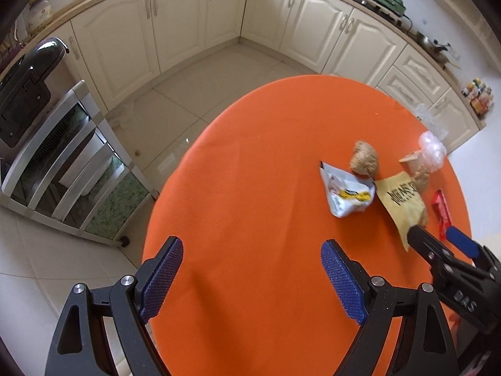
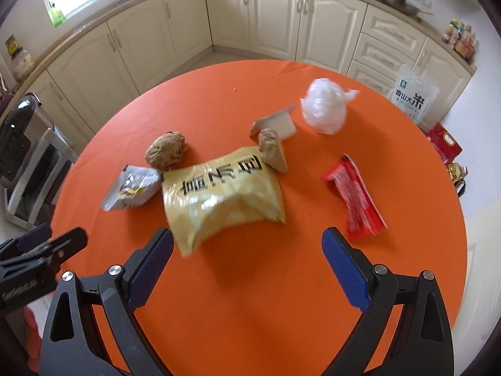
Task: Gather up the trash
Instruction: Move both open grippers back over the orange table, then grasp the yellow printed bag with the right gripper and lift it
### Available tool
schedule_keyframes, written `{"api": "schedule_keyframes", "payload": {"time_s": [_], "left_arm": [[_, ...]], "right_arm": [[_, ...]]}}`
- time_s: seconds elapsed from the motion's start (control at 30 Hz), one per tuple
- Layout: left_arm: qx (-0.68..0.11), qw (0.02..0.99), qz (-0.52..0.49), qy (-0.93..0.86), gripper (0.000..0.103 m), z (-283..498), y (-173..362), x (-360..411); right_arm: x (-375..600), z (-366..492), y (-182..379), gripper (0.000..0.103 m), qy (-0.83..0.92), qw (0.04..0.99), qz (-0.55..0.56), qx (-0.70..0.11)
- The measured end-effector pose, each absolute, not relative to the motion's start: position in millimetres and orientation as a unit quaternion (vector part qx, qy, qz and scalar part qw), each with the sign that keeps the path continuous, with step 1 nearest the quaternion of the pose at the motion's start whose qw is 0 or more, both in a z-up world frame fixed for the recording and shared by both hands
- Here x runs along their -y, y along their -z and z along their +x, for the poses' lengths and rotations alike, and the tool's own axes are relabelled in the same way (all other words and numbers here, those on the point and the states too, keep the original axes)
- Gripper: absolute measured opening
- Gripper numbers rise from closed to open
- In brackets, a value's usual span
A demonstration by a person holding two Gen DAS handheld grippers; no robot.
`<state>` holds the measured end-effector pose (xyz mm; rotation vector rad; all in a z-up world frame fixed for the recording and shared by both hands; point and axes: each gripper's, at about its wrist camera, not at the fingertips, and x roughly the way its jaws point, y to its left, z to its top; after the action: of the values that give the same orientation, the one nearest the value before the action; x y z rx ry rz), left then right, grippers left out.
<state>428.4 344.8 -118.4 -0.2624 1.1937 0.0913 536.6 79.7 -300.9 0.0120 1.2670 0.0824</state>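
Trash lies on a round orange table (image 2: pixel 250 282). A yellow snack bag (image 2: pixel 224 197) lies in the middle, just ahead of my open, empty right gripper (image 2: pixel 247 250). Beside it are a silver wrapper (image 2: pixel 133 189), a brown crumpled paper ball (image 2: pixel 166 150), a smaller brown wad (image 2: pixel 269 144) on a folded card (image 2: pixel 281 123), a clear plastic bag (image 2: pixel 324 109) and a red wrapper (image 2: pixel 357 200). My left gripper (image 1: pixel 252 263) is open and empty over bare table (image 1: pixel 250 219), left of the silver wrapper (image 1: pixel 346 192), paper ball (image 1: pixel 363 158) and yellow bag (image 1: pixel 404 205).
Cream kitchen cabinets (image 2: pixel 275 18) curve around the far side. A metal shelf rack (image 1: pixel 62 169) with an appliance stands on the floor to the left. A white rice bag (image 2: pixel 411 97) and red packs (image 2: pixel 444 144) sit on the floor beyond the table's right edge.
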Motion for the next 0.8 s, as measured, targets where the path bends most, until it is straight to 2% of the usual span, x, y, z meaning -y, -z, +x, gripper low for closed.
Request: {"api": "schedule_keyframes", "payload": {"time_s": [0.27, 0.6, 0.67, 0.8], "left_arm": [[-0.564, 0.814, -0.138, -0.025, 0.086, 447, 134, -357], [-0.56, 0.816, -0.141, 0.01, 0.086, 463, 132, -342], [-0.563, 0.815, -0.14, 0.013, 0.086, 468, 134, -338], [-0.565, 0.813, -0.141, 0.014, 0.086, 476, 136, -333]], "right_arm": [[-91, 561, 324, 0.097, -0.051, 0.796, 0.007, -0.603], [-87, 554, 327, 0.079, -0.084, 0.803, 0.0, -0.59], [-83, 553, 326, 0.075, -0.086, 0.804, 0.004, -0.588], [-72, 548, 323, 0.051, -0.089, 0.801, 0.024, -0.591]]}}
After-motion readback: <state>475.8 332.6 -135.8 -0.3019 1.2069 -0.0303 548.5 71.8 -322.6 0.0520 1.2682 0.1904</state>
